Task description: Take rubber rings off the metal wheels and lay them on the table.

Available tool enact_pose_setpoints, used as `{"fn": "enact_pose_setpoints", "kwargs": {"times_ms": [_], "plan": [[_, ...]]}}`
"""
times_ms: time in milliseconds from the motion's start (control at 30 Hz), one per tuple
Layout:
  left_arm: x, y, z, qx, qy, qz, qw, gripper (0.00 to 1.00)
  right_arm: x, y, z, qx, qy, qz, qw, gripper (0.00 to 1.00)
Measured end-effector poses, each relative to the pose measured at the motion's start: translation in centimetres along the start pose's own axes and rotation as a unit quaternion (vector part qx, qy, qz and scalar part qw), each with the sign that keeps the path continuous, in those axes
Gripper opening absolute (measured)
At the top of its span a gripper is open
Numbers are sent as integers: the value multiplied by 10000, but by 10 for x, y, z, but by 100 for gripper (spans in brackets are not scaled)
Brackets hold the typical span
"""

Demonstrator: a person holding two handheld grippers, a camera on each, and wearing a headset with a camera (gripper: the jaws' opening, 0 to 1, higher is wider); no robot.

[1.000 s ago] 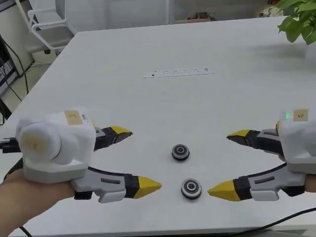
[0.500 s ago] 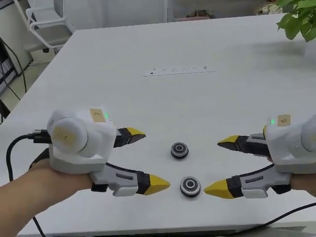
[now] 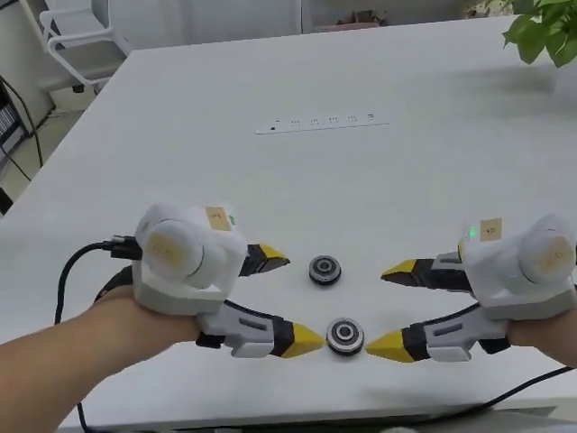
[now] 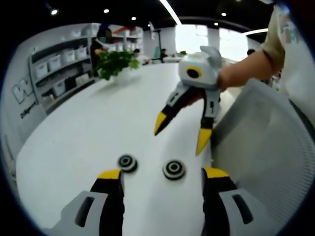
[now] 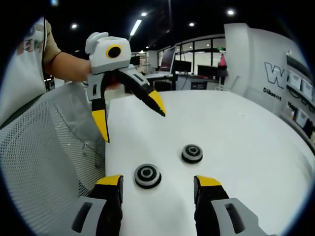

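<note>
Two small metal wheels with black rubber rings lie flat on the white table. The nearer wheel (image 3: 344,336) sits between the lower fingertips of both grippers; the farther wheel (image 3: 325,270) lies a little behind it. My left gripper (image 3: 293,302) is open, its yellow tips pointing right at the wheels, which appear in the left gripper view as wheel (image 4: 173,169) and wheel (image 4: 127,162). My right gripper (image 3: 388,307) is open too, pointing left. Just ahead of its jaws in the right gripper view lie wheel (image 5: 147,175) and wheel (image 5: 192,153). Nothing is held.
A flush socket strip (image 3: 322,122) is set in the table (image 3: 225,162) farther back. A green plant (image 3: 541,32) stands at the far right corner. A white chair (image 3: 72,41) stands beyond the table's far left. A black cable (image 3: 77,262) trails from my left gripper.
Both grippers have moved inward and closer to the near wheel, tips now flanking it. The head camera has tilted down slightly. The wheels have not moved.
</note>
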State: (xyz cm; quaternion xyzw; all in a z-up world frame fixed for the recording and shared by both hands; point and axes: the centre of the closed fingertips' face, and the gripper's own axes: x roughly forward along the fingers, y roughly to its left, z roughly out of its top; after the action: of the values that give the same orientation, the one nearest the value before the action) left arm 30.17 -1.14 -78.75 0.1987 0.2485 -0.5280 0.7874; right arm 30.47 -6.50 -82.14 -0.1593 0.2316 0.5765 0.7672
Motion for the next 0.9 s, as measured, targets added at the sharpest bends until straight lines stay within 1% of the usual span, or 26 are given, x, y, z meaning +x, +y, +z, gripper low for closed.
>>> {"fn": "enact_pose_setpoints", "kwargs": {"times_ms": [100, 233, 400, 633, 900], "plan": [[6, -2, -3, -20, 41, -63, 10000, 63, 4, 2, -2, -45, 31, 57, 10000, 53], [12, -3, -6, -103, 36, -149, 9998, 59, 8, 3, -4, -56, 47, 111, 9999, 51], [20, -2, -14, -208, 112, -184, 9996, 54, 12, 4, -7, -61, 92, 155, 9998, 49], [28, -8, -16, -195, 163, -313, 9992, 48, 16, 6, -12, -34, 123, 206, 9997, 48], [40, -14, -17, -203, 218, -445, 9986, 40, 17, 8, -13, -20, 120, 230, 9997, 47]]}}
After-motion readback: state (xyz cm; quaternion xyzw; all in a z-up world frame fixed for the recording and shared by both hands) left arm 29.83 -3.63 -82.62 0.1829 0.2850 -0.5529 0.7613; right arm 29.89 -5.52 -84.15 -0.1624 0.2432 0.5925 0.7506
